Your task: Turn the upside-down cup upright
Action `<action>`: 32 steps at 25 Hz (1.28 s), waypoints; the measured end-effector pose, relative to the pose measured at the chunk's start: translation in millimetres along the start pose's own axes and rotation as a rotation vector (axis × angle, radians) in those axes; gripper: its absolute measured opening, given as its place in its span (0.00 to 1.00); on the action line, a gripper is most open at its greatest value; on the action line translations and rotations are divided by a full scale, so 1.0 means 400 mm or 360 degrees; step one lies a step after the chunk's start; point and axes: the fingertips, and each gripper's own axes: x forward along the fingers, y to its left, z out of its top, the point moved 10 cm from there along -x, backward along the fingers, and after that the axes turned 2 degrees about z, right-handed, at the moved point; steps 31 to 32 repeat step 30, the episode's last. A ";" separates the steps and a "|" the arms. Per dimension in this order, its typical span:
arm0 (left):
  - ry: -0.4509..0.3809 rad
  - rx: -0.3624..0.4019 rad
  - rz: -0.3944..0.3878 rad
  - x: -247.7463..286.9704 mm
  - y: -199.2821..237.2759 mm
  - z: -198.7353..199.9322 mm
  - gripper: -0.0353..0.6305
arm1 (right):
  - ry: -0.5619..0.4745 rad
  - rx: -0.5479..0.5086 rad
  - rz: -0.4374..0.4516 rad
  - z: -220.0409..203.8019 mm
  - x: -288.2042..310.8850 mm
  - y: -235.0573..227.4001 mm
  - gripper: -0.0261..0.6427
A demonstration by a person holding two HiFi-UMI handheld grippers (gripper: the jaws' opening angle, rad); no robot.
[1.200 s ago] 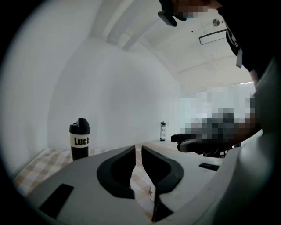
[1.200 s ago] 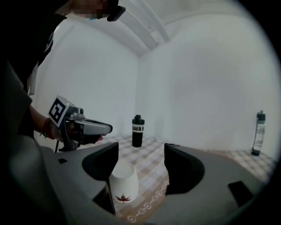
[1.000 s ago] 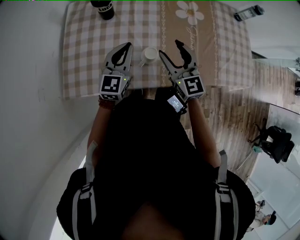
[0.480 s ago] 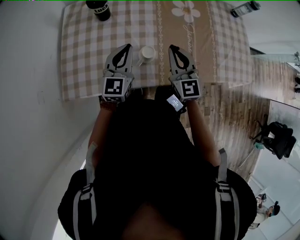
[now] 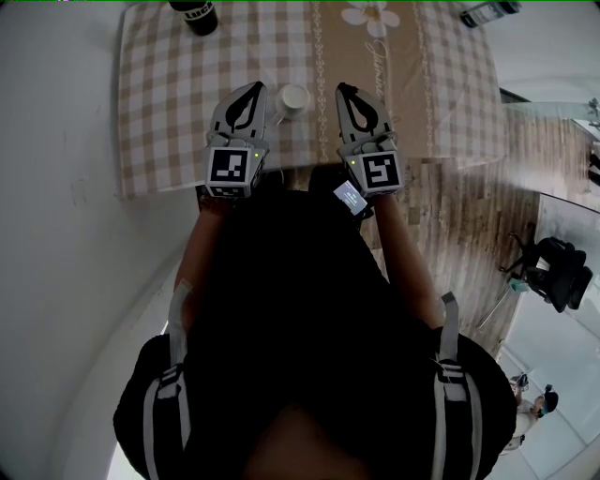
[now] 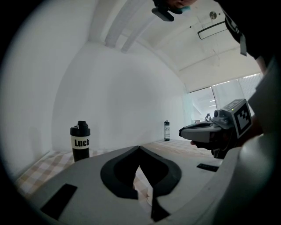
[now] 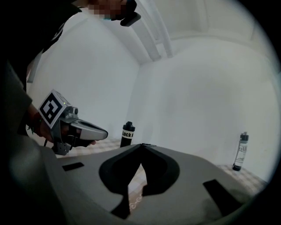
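Currently we see left gripper [image 5: 253, 88] and right gripper [image 5: 343, 90], both jaws together, nothing held; cup [image 5: 293, 98] between them near table [image 5: 169, 112] front edge, orientation unclear. Risk: closed tips knock cup off edge unless we open first.

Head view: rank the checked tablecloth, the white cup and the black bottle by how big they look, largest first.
1. Checked tablecloth, by far largest.
2. White cup and black bottle look alike; the top edge cuts the bottle off, so unranked.
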 end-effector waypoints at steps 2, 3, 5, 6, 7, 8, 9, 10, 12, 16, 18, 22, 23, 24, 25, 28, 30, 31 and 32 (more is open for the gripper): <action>0.0001 -0.0005 -0.0004 0.000 -0.003 0.000 0.05 | 0.0000 0.0002 0.0018 -0.002 0.000 0.005 0.04; 0.0002 -0.0012 -0.0005 0.001 -0.003 -0.001 0.05 | -0.0001 0.0001 0.0028 -0.003 0.002 0.006 0.04; 0.0001 -0.0028 -0.0006 0.002 -0.002 -0.008 0.05 | 0.0004 -0.0002 0.0045 -0.005 0.005 0.010 0.04; 0.0003 -0.0032 -0.0006 0.002 -0.002 -0.011 0.05 | 0.0010 -0.0003 0.0051 -0.006 0.006 0.013 0.04; 0.0010 -0.0031 -0.0006 0.002 -0.001 -0.015 0.05 | 0.0019 -0.0002 0.0053 -0.008 0.007 0.015 0.04; 0.0020 -0.0025 -0.0005 0.002 0.000 -0.020 0.05 | 0.0026 0.0001 0.0053 -0.010 0.008 0.017 0.04; 0.0032 -0.0017 -0.0003 0.003 0.001 -0.025 0.05 | 0.0030 0.0006 0.0053 -0.012 0.009 0.018 0.04; 0.0043 -0.0011 -0.0002 0.004 0.001 -0.029 0.05 | 0.0031 0.0008 0.0054 -0.015 0.011 0.018 0.04; 0.0049 -0.0015 -0.0004 0.005 0.003 -0.034 0.05 | 0.0040 0.0008 0.0060 -0.020 0.013 0.016 0.04; 0.0078 -0.0021 0.0017 0.004 0.012 -0.044 0.05 | 0.0069 0.0025 0.0061 -0.034 0.018 0.010 0.04; 0.0102 -0.0028 0.0029 0.005 0.016 -0.053 0.05 | 0.0082 0.0034 0.0064 -0.043 0.020 0.008 0.04; 0.0100 -0.0047 0.0013 0.014 0.018 -0.063 0.05 | 0.0127 0.0042 0.0113 -0.062 0.024 0.008 0.04; 0.0108 -0.0044 0.0011 0.015 0.018 -0.064 0.05 | 0.0140 0.0035 0.0124 -0.068 0.025 0.009 0.04; 0.0121 -0.0037 0.0010 0.016 0.018 -0.065 0.05 | 0.0151 0.0034 0.0128 -0.073 0.024 0.011 0.04; 0.0131 -0.0029 0.0009 0.017 0.018 -0.067 0.05 | 0.0159 0.0042 0.0127 -0.078 0.024 0.012 0.04; 0.0130 -0.0021 -0.0006 0.024 0.014 -0.069 0.05 | 0.0170 0.0098 0.0108 -0.085 0.022 0.011 0.04; 0.0132 -0.0014 -0.0017 0.029 0.011 -0.070 0.05 | 0.0173 0.0123 0.0096 -0.088 0.021 0.007 0.04; 0.0132 -0.0014 -0.0017 0.029 0.011 -0.070 0.05 | 0.0173 0.0123 0.0096 -0.088 0.021 0.007 0.04; 0.0132 -0.0014 -0.0017 0.029 0.011 -0.070 0.05 | 0.0173 0.0123 0.0096 -0.088 0.021 0.007 0.04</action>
